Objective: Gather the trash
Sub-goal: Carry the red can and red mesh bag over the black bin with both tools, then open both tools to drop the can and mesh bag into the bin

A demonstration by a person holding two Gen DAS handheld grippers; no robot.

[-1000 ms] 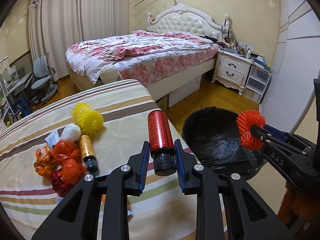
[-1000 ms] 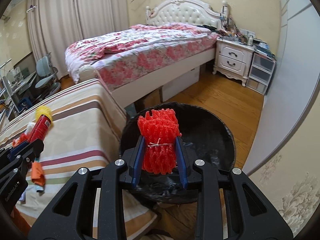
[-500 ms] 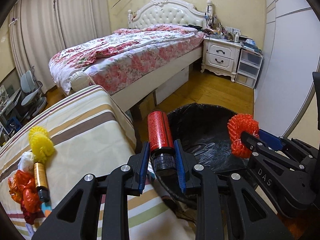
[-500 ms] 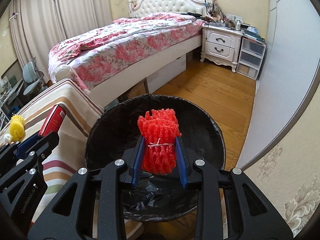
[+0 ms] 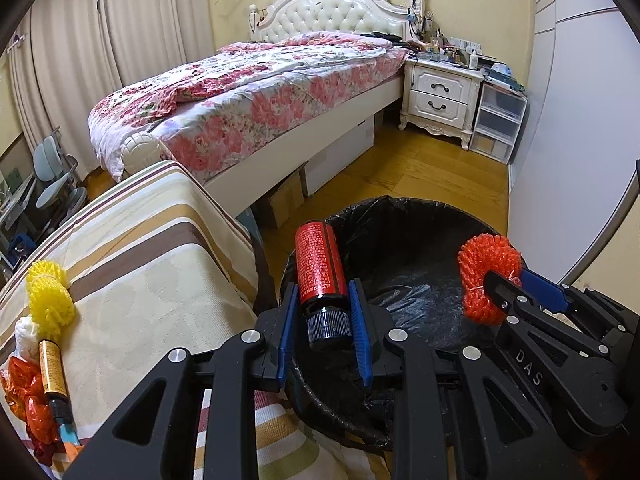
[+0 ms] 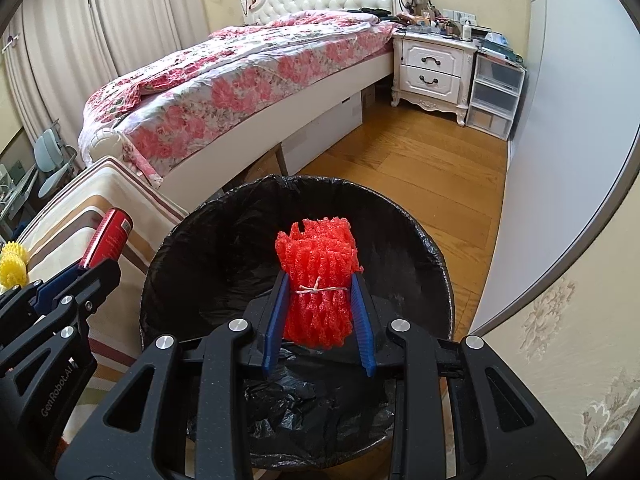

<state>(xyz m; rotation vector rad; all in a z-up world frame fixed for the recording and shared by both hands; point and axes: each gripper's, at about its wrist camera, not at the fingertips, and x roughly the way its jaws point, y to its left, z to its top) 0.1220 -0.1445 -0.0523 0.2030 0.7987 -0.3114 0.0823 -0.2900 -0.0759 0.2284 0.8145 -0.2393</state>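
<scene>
My left gripper (image 5: 324, 312) is shut on a red bottle (image 5: 320, 264) with a black cap, held over the near rim of the black-lined trash bin (image 5: 404, 216). My right gripper (image 6: 320, 312) is shut on a bundle of red foam netting (image 6: 318, 280) tied with a string, hanging above the open bin (image 6: 224, 216). In the left wrist view the right gripper (image 5: 516, 284) and its red netting (image 5: 486, 268) sit at the right, over the bin. In the right wrist view the left gripper (image 6: 86, 270) with the red bottle (image 6: 108, 240) shows at the left.
A striped cloth surface (image 5: 152, 240) left of the bin holds yellow netting (image 5: 48, 300), a white ball (image 5: 26, 334), a small amber bottle (image 5: 54, 380) and orange-red wrappers (image 5: 28, 404). Beyond are a floral bed (image 5: 256, 92), a white nightstand (image 5: 440, 96), plastic drawers (image 5: 498, 120) and wooden floor (image 6: 420, 172).
Both grippers have moved right and down from over the striped surface to above the bin, each keeping its grip. The bin now fills more of both views.
</scene>
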